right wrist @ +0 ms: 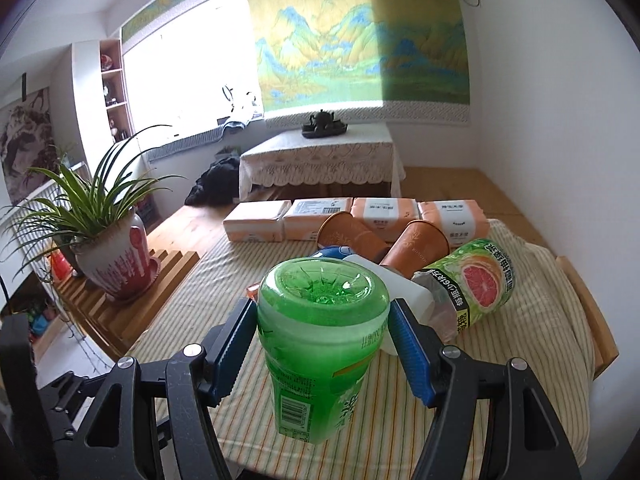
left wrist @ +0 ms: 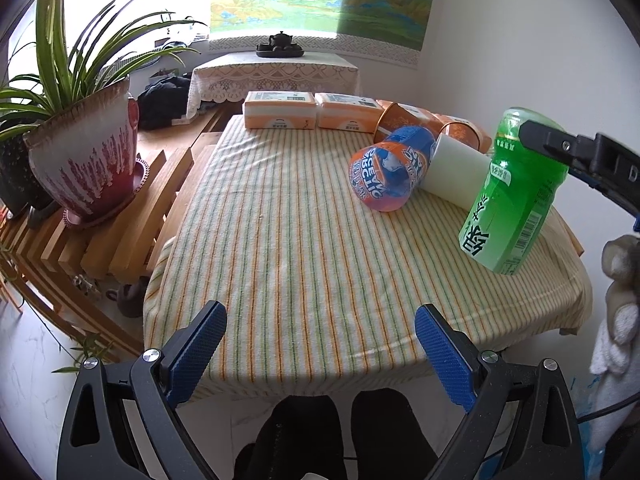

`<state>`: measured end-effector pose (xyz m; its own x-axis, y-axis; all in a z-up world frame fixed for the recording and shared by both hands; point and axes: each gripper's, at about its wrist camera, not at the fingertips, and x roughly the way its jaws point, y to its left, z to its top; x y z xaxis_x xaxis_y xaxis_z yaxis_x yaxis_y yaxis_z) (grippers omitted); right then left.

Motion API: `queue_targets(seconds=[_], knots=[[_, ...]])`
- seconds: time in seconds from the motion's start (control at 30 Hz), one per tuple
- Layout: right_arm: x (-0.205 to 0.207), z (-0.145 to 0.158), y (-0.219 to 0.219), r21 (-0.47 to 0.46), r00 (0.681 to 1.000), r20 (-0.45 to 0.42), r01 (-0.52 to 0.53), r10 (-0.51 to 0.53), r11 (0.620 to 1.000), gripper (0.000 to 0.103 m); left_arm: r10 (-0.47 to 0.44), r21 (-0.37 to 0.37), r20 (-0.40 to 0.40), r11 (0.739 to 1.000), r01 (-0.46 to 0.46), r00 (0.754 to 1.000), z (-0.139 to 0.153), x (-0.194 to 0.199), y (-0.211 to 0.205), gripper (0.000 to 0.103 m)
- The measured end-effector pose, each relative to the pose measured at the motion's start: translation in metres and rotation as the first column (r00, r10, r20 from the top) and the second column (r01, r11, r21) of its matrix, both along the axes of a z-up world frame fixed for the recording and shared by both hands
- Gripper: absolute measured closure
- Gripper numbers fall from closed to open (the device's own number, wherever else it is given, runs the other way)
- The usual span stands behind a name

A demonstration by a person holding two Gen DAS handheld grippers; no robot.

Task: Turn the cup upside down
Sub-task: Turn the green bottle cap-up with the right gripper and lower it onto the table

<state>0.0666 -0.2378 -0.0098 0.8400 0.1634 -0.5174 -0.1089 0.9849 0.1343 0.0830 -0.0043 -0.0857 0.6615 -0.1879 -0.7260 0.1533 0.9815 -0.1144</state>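
A green plastic cup [right wrist: 320,344] with a printed label is upside down, its moulded base up. My right gripper [right wrist: 322,322] is shut on it near the base. In the left wrist view the green cup [left wrist: 514,196] stands tilted on the striped cloth [left wrist: 304,248] at the right, its mouth end at the cloth, with the right gripper's fingers [left wrist: 552,142] clamped at its top. My left gripper [left wrist: 320,344] is open and empty over the table's near edge.
A blue-orange cup [left wrist: 390,172], a white cup [left wrist: 456,172], two brown paper cups [right wrist: 416,246] and a grapefruit-label bottle [right wrist: 476,280] lie behind. Tissue packs [left wrist: 280,116] line the far edge. A potted plant [left wrist: 84,156] stands on a wooden rack at the left.
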Motion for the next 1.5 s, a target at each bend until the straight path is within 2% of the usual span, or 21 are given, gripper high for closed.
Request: queue_targets(seconds=[0.3, 0.93, 1.5], knots=[[-0.007, -0.005, 0.007, -0.075, 0.996, 0.082, 0.041, -0.035, 0.996, 0.039, -0.004, 0.005, 0.0, 1.0, 0.004, 1.0, 0.0, -0.001, -0.003, 0.006], [0.017, -0.025, 0.019, -0.133, 0.995, 0.096, 0.052, -0.04, 0.99, 0.039, 0.005, -0.001, -0.003, 1.0, -0.005, 1.0, 0.0, -0.005, 0.002, 0.006], [0.01, -0.034, 0.023, -0.166, 0.993, 0.111, 0.049, -0.031, 0.985, 0.039, -0.001, -0.003, -0.002, 1.0, 0.001, 1.0, 0.001, -0.003, -0.001, 0.006]])
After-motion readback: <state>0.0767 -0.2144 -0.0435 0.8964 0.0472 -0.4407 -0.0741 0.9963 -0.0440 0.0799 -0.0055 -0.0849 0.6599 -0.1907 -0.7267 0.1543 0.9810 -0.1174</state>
